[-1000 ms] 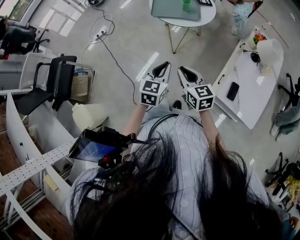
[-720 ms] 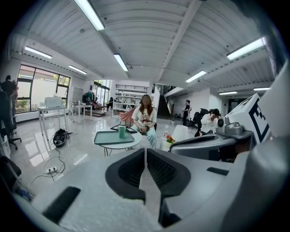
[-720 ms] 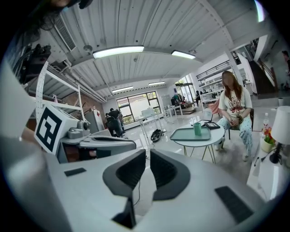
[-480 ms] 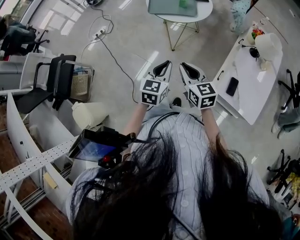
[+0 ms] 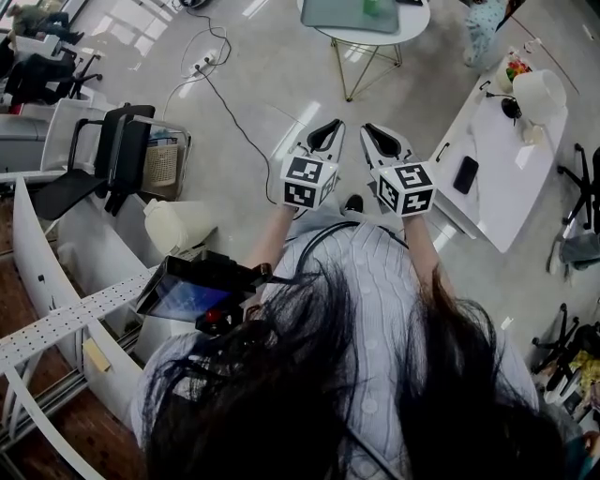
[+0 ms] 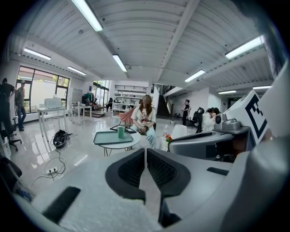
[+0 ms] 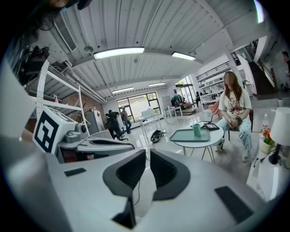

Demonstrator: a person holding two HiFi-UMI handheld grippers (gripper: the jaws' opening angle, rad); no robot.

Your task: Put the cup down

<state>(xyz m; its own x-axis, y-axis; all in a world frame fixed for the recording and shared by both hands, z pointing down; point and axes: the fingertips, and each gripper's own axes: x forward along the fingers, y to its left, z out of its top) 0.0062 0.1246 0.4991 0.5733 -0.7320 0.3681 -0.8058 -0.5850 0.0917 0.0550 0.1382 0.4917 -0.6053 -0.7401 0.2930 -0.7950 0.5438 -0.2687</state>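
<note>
Tools unmoved | left tool (image 5: 330, 129) clenched, empty | right tool (image 5: 371, 132) clenched, empty | ribbed black pads (image 6: 132, 169)

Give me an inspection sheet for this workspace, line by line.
Surface: round table, well ahead of both grippers.
Job's things: cup stands upright on tray on that table.
Clutter: phone and lamp on long table.
Grippers: left gripper and right gripper side by side, jaws shut, empty.
Cables: cable on floor, to power strip.
Surroundings: seated person behind round table; chair at left.
</note>
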